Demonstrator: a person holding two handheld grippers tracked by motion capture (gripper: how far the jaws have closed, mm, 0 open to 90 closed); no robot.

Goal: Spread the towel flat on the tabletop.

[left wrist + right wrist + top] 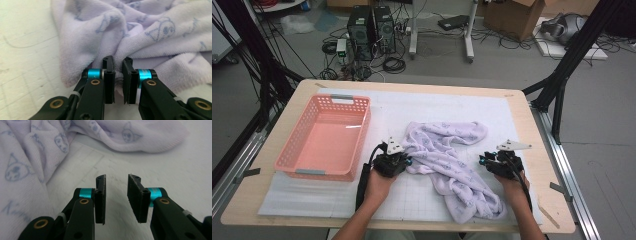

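Note:
A lilac towel (pixel 447 155) with a blue cartoon print lies crumpled across the white mat, running from the middle toward the front right. My left gripper (pixel 408 161) sits at the towel's left edge. In the left gripper view the left gripper (pixel 118 62) is shut on a fold of the towel (pixel 150 32), with the cloth pinched between its pads. My right gripper (pixel 482 160) hovers just right of the towel's middle. In the right gripper view the right gripper (pixel 116 181) is open over bare mat, with the towel (pixel 25 157) to its left and beyond it.
A pink plastic basket (pixel 332 100) stands on the left part of the wooden table (pixel 532 150). The white gridded mat (pixel 412 195) covers most of the tabletop. On the floor behind are computer towers (pixel 372 30), cables and boxes. Black frame legs flank the table.

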